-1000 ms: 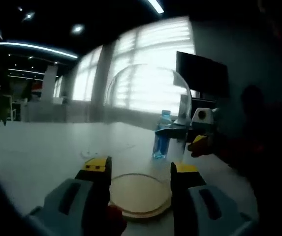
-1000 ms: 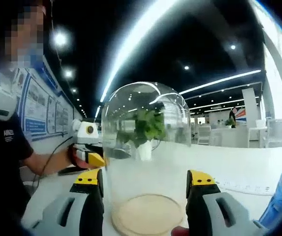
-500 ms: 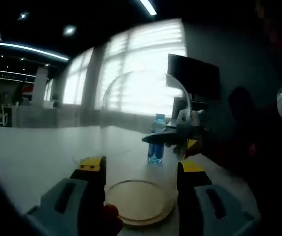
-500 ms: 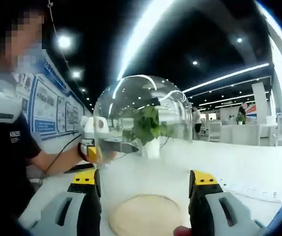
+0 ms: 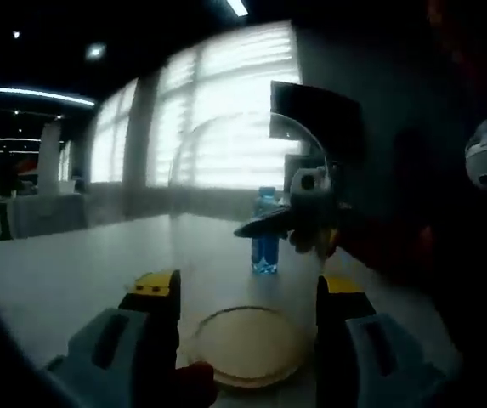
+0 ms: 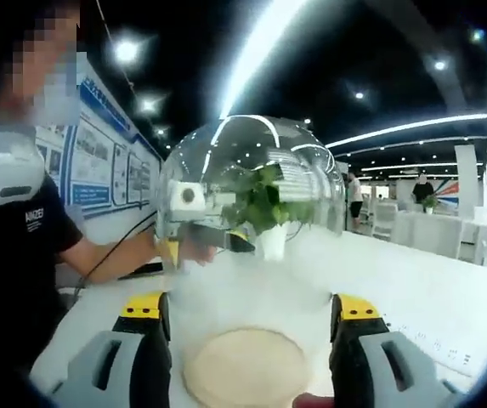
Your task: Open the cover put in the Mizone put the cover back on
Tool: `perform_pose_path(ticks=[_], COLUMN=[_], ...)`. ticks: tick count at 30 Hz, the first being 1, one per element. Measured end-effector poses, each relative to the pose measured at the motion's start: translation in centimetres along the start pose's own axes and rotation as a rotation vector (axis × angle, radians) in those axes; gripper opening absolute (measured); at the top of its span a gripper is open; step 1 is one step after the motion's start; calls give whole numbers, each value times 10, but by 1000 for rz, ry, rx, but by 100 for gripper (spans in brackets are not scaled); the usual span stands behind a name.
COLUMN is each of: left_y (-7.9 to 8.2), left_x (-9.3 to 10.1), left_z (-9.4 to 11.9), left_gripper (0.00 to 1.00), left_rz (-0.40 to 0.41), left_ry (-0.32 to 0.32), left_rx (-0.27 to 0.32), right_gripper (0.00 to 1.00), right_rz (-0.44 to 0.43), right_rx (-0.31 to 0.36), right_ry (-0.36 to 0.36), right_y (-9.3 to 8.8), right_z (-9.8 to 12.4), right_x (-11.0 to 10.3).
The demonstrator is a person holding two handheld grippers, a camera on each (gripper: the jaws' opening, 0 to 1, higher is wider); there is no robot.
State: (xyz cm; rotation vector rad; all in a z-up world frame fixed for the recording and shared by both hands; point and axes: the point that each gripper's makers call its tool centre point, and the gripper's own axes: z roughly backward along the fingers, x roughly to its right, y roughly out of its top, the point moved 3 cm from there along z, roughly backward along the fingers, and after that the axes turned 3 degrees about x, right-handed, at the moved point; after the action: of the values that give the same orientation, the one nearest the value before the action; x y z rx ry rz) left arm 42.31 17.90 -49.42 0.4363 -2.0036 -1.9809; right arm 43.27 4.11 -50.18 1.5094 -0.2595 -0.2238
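A white table runs under both my claws in an open office: blinds glow across a window wall at 12 o'clock in the left gripper view, a dark monitor stands at 1 o'clock, and ceiling light strips streak overhead in the right gripper view, with poster boards at 10 o'clock.

One clear glass dome cover is raised off its one round wooden base, which lies flat on the table between my jaws in both views. My left gripper has its yellow-tipped jaws spread wide to either side of the dome's lower wall; whether they press the glass I cannot tell. My right gripper is likewise spread around the dome, contact unclear.

One blue Mizone bottle stands upright on the table at 12 o'clock in the left gripper view, beyond the base and apart from it. One potted green plant shows through the glass in the right gripper view. A sleeve and forearm reach in at 9 o'clock.
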Motion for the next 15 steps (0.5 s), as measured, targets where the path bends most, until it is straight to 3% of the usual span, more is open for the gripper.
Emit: perform_pose_path(ticks=[2,6,8,10,15], left_y=[0,-2,-2,0,-3], left_x=[-1,0,0,0,-1], left_z=[-2,-4,-4,-5,-9], left_gripper=[52,54,54,55,58], left_rz=[13,41,57,123,154], left_ry=[-8,-12,-15,-20,-29], left_rx=[-12,-6,5,36,64], right_gripper=[71,73,75,76,77], right_rz=[-46,-42,-34,-42,-49], right_rx=[30,30,28,38,70], right_ry=[9,14,17,23,35], right_y=[1,-3,-5,-7,-7], right_z=[-2,-6,-9,-12,-12], right_x=[1,1,1,2,3])
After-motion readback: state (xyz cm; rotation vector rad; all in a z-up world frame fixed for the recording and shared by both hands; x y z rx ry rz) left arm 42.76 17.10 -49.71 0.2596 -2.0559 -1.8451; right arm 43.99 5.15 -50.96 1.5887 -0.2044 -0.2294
